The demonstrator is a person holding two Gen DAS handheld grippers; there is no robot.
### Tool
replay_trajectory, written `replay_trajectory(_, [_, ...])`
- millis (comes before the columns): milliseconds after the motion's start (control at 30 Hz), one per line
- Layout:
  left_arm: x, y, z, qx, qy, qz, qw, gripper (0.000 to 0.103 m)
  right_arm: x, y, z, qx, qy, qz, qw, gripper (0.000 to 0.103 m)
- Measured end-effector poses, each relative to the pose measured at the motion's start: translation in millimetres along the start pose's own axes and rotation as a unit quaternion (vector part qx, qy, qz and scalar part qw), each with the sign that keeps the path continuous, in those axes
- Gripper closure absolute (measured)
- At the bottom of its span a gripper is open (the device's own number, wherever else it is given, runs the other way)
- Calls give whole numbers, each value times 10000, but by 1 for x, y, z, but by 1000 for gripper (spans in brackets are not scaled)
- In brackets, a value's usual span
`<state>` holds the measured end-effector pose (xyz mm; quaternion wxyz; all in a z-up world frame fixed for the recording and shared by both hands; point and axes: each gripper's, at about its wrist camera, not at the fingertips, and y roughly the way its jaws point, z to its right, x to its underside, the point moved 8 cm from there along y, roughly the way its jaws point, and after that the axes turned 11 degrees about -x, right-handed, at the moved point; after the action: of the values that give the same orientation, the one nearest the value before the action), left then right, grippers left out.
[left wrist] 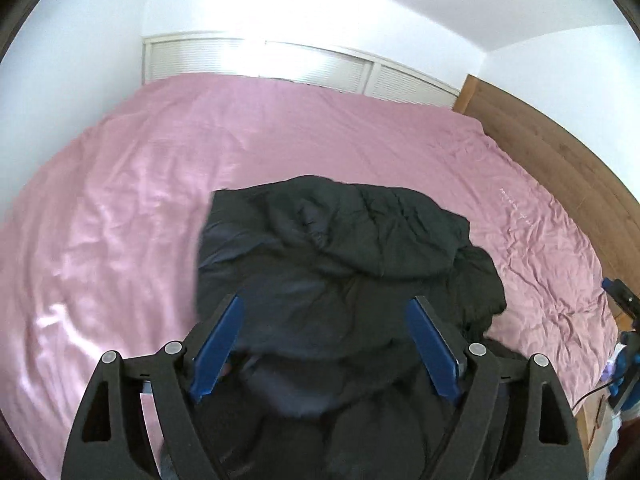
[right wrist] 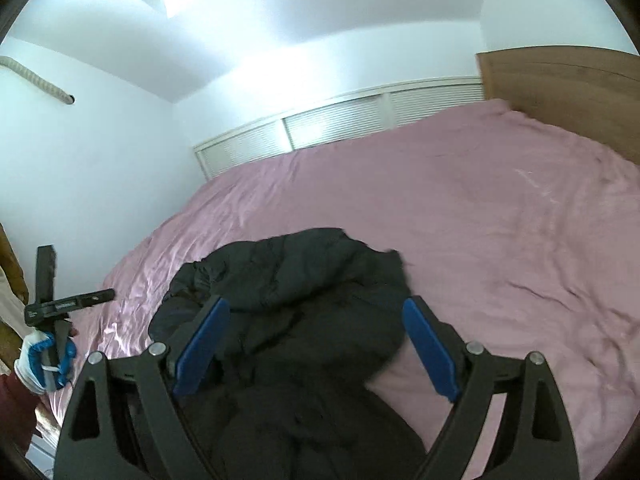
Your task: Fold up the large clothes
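Note:
A large black padded jacket point(left wrist: 340, 248) lies crumpled in a heap on the near part of a pink-covered bed point(left wrist: 160, 168). My left gripper point(left wrist: 326, 304) is open above the near end of the jacket, its blue pads point(left wrist: 218, 344) apart and holding nothing. In the right wrist view the same jacket point(right wrist: 296, 300) lies below my right gripper point(right wrist: 316, 304), which is open and empty, with its blue pads point(right wrist: 430, 348) wide apart. The other hand-held gripper point(right wrist: 52, 308) shows at the far left, held by a gloved hand beside the bed.
The pink bed cover point(right wrist: 500, 208) spreads wide beyond and to both sides of the jacket. A wooden headboard point(left wrist: 560, 152) runs along the right side. White louvred doors point(left wrist: 320, 68) and white walls stand behind the bed.

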<state>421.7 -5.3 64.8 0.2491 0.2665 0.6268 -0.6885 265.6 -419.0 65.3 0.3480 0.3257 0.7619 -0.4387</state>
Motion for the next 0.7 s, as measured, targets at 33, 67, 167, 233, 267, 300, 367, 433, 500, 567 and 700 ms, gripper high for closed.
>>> replay_trajectory(33, [5, -7, -5, -35, 5, 3, 10000, 19, 4, -14, 6, 76, 16, -12, 10000, 14])
replay_trajectory(67, [14, -16, -12, -74, -5, -3, 10000, 19, 10, -27, 10, 137, 34, -27, 9999, 14])
replay_trajectory(167, [54, -43, -36, -102, -71, -147, 9998, 18, 43, -66, 21, 208, 204, -238, 9993, 13])
replay_trajectory(233, [76, -52, -50, -167, -90, -245, 9995, 17, 70, -87, 29, 184, 405, -372, 9983, 11])
replay_trajectory(267, [90, -57, -57, -183, -108, -319, 9993, 17, 88, -95, 36, 104, 609, -487, 9969, 10])
replay_trajectory(300, [106, -59, -65, -183, -155, -421, 9988, 16, 119, -100, 49, 10, 978, -676, 9929, 10])
replay_trajectory(367, [134, -60, -80, -191, -321, -581, 9976, 16, 138, -101, 57, -13, 1191, -797, 9897, 10])
replay_trajectory(433, [169, -58, -101, -306, -609, -778, 9946, 16, 174, -97, 76, 49, 1595, -989, 9822, 10])
replay_trajectory(500, [198, -55, -118, -390, -915, -934, 9907, 16, 208, -93, 87, 6, 2008, -1071, 9738, 10])
replay_trajectory(567, [226, -53, -135, -438, -1190, -1078, 9861, 16, 234, -87, 89, -86, 2276, -1135, 9671, 10])
replay_trajectory(700, [272, -50, -161, -476, -1671, -1272, 9765, 16, 264, -76, 82, -247, 2445, -1292, 9607, 10])
